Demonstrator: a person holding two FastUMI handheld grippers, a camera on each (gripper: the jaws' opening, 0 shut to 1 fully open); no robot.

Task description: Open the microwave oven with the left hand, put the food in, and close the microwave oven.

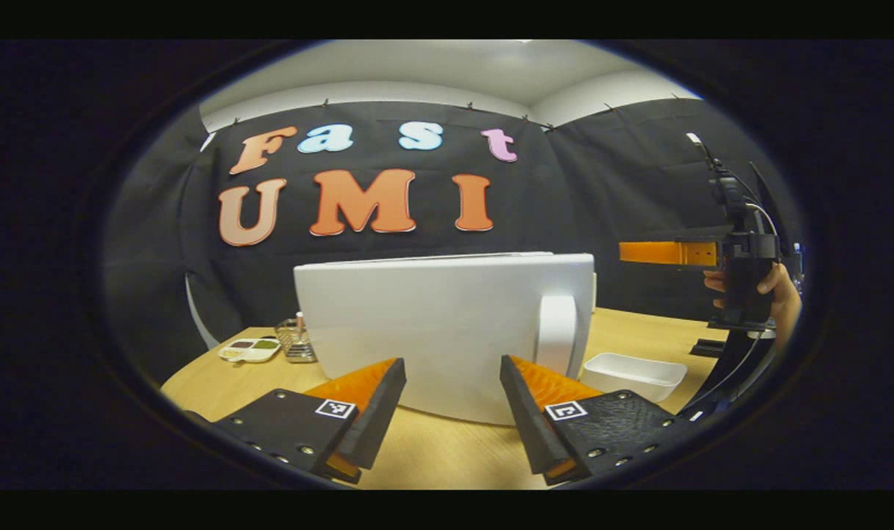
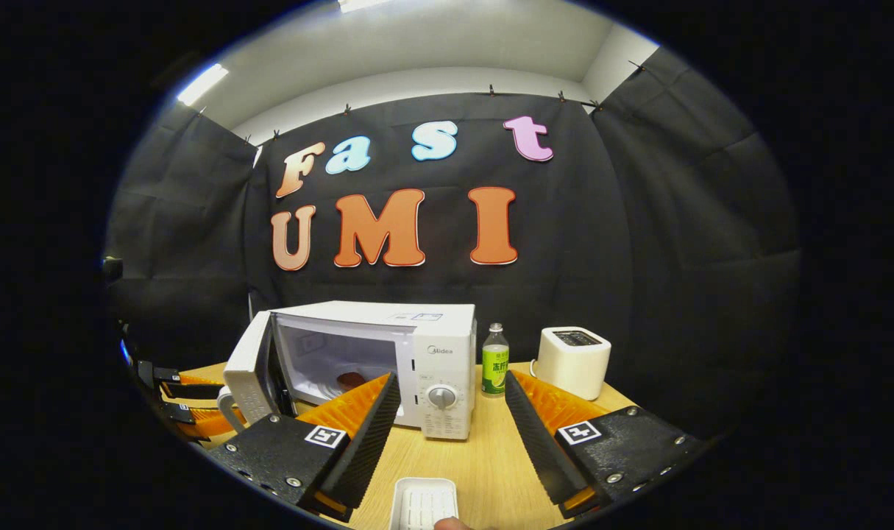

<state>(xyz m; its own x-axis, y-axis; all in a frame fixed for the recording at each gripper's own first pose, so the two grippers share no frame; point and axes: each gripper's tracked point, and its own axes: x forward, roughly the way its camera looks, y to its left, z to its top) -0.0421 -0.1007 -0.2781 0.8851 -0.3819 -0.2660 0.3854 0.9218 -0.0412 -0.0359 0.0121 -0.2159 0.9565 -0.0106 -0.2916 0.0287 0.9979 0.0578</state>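
- In your right gripper view the microwave oven [image 2: 388,364] sits at centre left on the wooden table [image 2: 483,456], its door [image 2: 249,375] swung open to the left edge of the cavity.
- The food [image 2: 351,380], a reddish piece, lies on the cavity floor, just above your right gripper's left finger tip in the frame.
- Your right gripper [image 2: 452,401] has its jaws spread wide with nothing between them; the oven's control panel and bare tabletop fill the gap.
- A white tray [image 2: 423,503] lies at the bottom centre, below the gap; you have open table between it and the oven.
- To the right of the oven stand a green-labelled bottle [image 2: 495,361] and a white toaster [image 2: 573,361], near each other but apart.
- In your left gripper view the door's outer face [image 1: 447,331] fills the centre, its handle [image 1: 557,335] at the right side, just above the right finger.
- Your left gripper [image 1: 452,375] is also wide open and empty, the door face standing just beyond the tips; whether they touch it you cannot tell.
- A white container [image 1: 634,375] lies at lower right beside the door edge; a small dish [image 1: 249,350] and a wire basket [image 1: 296,342] sit at lower left.
- At the right edge a hand [image 1: 778,294] holds the other gripper, well apart from the door.
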